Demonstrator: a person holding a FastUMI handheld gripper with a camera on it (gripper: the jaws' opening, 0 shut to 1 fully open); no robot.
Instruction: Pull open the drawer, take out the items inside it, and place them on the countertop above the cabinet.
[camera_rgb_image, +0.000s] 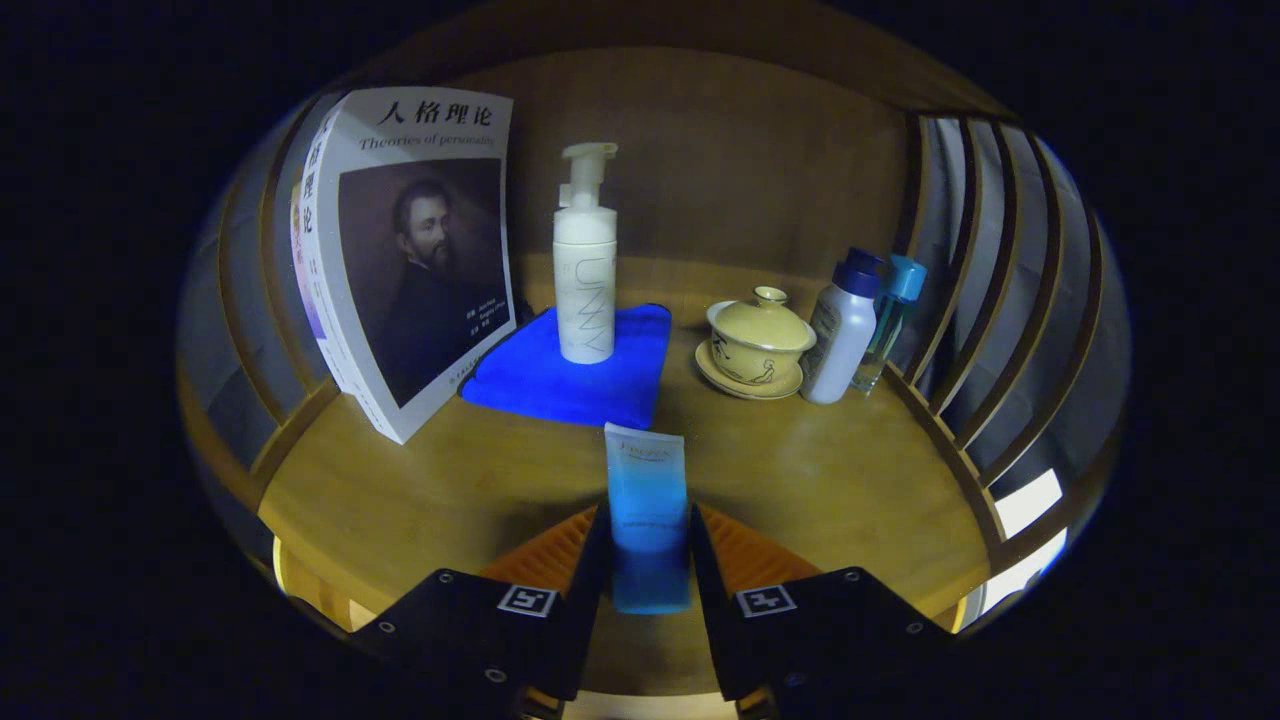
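Observation:
My gripper (648, 545) is shut on a blue tube (647, 500), which stands upright between the two fingers with its pale crimped end up. The tube hangs just over the front part of the wooden countertop (820, 480). Beyond it, a white pump bottle (585, 270) stands on a folded blue cloth (575, 375) near the middle of the countertop.
A book (415, 260) with a portrait cover stands upright to the left of the cloth. To the right sit a lidded yellow cup on a saucer (757, 343), a white bottle with a blue cap (843, 325) and a clear bottle with a teal cap (890, 320). Slatted wooden rails (985, 300) bound both sides.

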